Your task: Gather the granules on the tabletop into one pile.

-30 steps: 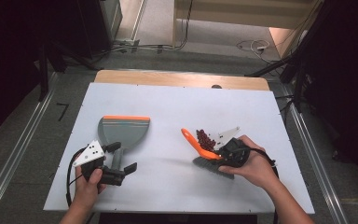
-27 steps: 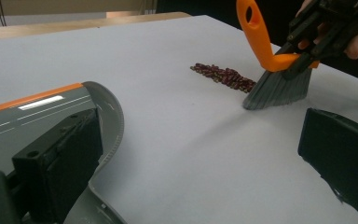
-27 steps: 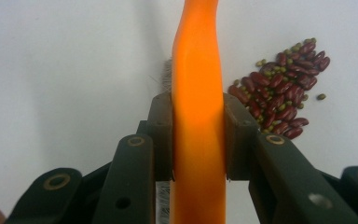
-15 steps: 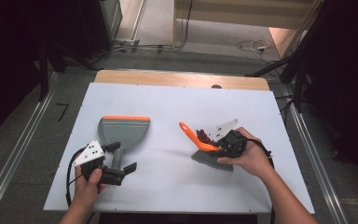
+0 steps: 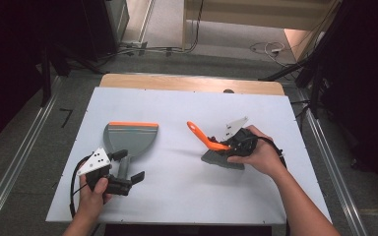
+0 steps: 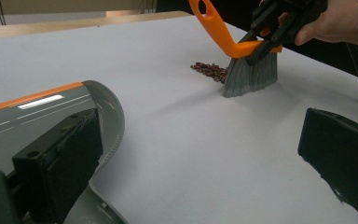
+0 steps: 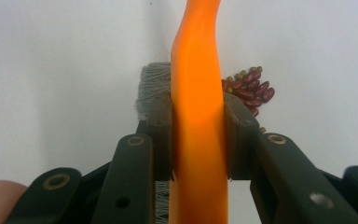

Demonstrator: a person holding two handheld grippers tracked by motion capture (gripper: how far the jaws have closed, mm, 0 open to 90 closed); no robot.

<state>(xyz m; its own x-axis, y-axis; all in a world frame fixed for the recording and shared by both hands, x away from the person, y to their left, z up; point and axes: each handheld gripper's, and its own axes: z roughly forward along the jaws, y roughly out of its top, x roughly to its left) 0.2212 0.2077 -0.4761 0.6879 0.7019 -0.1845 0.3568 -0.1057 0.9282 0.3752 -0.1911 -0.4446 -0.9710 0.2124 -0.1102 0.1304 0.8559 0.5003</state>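
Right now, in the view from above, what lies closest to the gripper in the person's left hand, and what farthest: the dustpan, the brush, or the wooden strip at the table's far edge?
1. Dustpan: its handle sits between the left gripper's jaws.
2. Brush: off to the right, held by the right gripper.
3. Wooden strip: along the table's far edge.

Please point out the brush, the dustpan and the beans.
brush (image 6: 251, 74), left gripper view, on its grey bristles.
dustpan (image 5: 129, 139), high view, on its grey pan.
beans (image 7: 249, 89), right gripper view, middle of the pile.
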